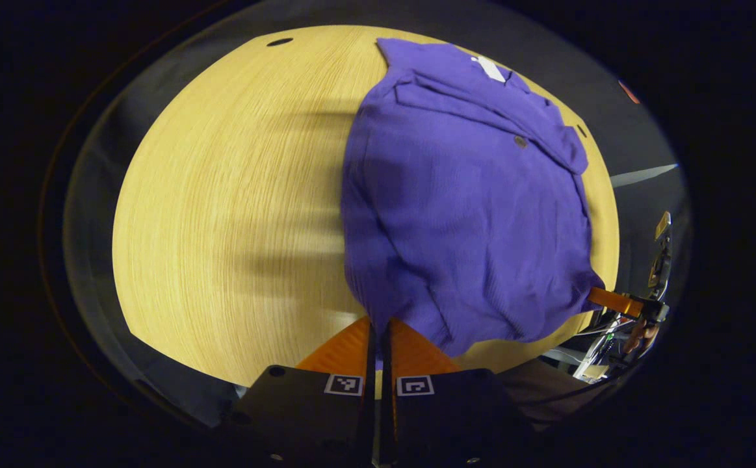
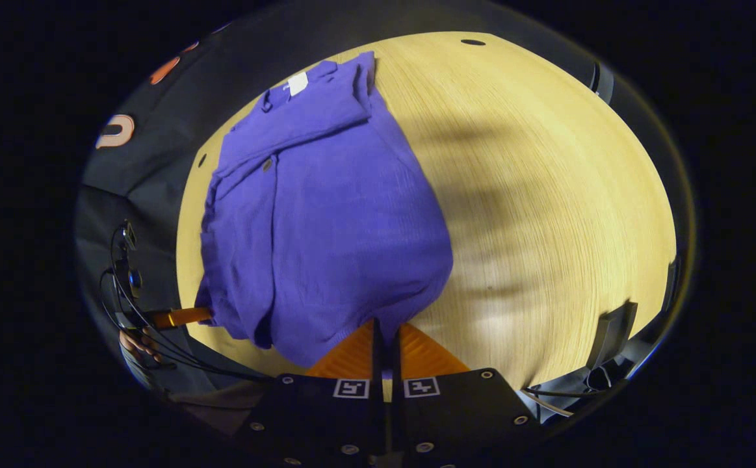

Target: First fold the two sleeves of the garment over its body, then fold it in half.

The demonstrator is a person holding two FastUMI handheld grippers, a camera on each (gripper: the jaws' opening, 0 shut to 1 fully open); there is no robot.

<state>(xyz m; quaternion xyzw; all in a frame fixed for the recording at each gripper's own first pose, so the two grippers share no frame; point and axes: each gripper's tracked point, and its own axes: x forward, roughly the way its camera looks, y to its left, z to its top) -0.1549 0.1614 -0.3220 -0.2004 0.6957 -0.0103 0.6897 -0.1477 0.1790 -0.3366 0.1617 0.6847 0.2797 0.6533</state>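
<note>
Two grippers level over table (image 1: 221,195), left gripper (image 1: 379,325) and right gripper (image 2: 385,328) each pinching purple garment (image 1: 469,214) hem

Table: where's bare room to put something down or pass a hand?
In the left gripper view, the bare wood of the table runs from the purple shirt out to the rim by the small dark hole. In the right gripper view, bare wood lies between the shirt and the opposite rim. Crowded: the near edge, where each hand-held gripper pinches the hem.
</note>
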